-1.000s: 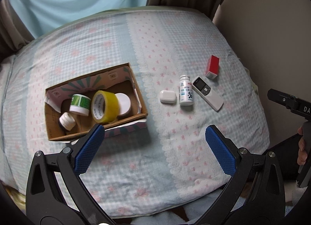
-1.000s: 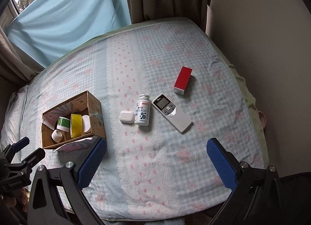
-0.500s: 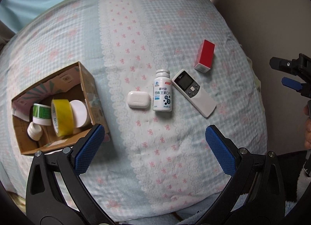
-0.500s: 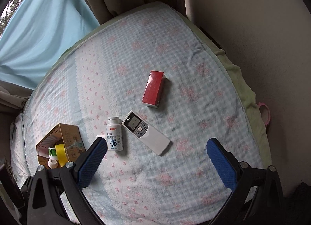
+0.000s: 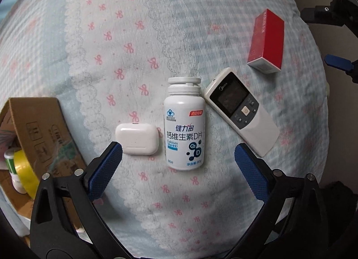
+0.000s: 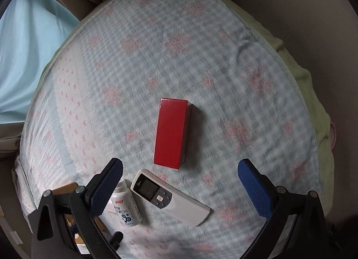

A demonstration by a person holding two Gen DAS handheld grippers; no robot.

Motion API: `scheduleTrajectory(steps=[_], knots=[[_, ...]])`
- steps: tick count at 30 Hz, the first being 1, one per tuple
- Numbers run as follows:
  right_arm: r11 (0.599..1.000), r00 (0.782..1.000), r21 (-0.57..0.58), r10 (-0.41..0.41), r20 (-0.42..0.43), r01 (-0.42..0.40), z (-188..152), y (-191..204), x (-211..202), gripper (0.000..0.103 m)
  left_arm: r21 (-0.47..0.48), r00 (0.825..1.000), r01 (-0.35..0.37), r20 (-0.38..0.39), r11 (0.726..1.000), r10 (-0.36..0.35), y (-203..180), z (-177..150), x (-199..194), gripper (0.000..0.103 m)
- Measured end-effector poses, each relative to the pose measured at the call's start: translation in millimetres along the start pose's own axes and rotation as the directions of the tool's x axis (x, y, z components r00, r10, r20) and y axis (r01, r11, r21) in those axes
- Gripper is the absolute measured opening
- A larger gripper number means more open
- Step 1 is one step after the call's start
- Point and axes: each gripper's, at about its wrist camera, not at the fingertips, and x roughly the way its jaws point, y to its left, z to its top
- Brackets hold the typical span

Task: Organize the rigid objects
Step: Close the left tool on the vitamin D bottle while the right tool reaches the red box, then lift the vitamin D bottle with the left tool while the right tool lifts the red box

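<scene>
A white pill bottle (image 5: 184, 129) lies flat on the patterned bedspread, between a white earbud case (image 5: 137, 138) on its left and a white remote (image 5: 241, 111) on its right. A red box (image 5: 266, 40) lies further right. My left gripper (image 5: 177, 158) is open and empty, hovering just before the bottle's base. My right gripper (image 6: 180, 175) is open and empty above the red box (image 6: 173, 133), with the remote (image 6: 170, 197) and the bottle (image 6: 125, 207) below it.
A cardboard box (image 5: 42, 129) at the left edge holds a yellow tape roll (image 5: 24, 171) and small jars. The bed's right edge (image 6: 297, 75) drops off beside a beige wall. Curtains hang at the far end.
Both grippers have moved forward and lower. The left closed in on the bottle and earbud case, the right on the red box. Nothing on the bed has moved.
</scene>
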Motion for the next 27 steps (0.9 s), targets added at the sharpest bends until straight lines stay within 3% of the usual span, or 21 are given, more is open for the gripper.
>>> scheduleTrajectory(steps=[2,5,7,11,16,17,21,24,27], knots=[[1.0,1.0,0.011,-0.011,-0.027,0.011,8,3,20,0.102,0.005,1.0,-0.008,-0.024,1.0,0.008,-1,6,15,0.091],[0.999,0.997,0.016,-0.044,-0.071,0.045,14,6,48,0.102,-0.002,0.998,-0.015,-0.053,1.0,0.015,-1,12,33,0.089],[0.998,0.994,0.036,-0.042,-0.099,0.045,16,6,63,0.096,-0.009,0.997,-0.016,-0.075,1.0,0.015,-1,13,43,0.078],[0.996,0.991,0.069,-0.044,-0.126,0.053,17,4,78,0.09,-0.001,0.998,-0.022,-0.065,1.0,0.021,-5,15,46,0.076],[0.994,0.989,0.079,-0.068,-0.134,0.079,20,6,86,0.089,0.017,0.996,-0.018,-0.082,1.0,0.02,-13,19,52,0.048],[0.993,0.988,0.075,-0.08,-0.135,0.091,21,7,87,0.087,0.018,0.996,-0.017,-0.089,1.0,0.018,-15,19,53,0.047],[0.992,0.985,0.078,-0.088,-0.147,0.1,20,5,90,0.055,0.034,0.997,-0.025,-0.078,0.999,0.028,-19,15,53,0.047],[0.994,0.99,0.09,-0.049,-0.135,0.062,17,3,86,0.042,0.037,0.997,-0.004,-0.074,0.999,0.007,-18,12,51,0.046],[0.995,0.989,0.065,-0.06,-0.134,0.069,16,4,83,0.041,0.033,0.998,0.005,-0.065,0.999,-0.003,-15,9,46,0.046]])
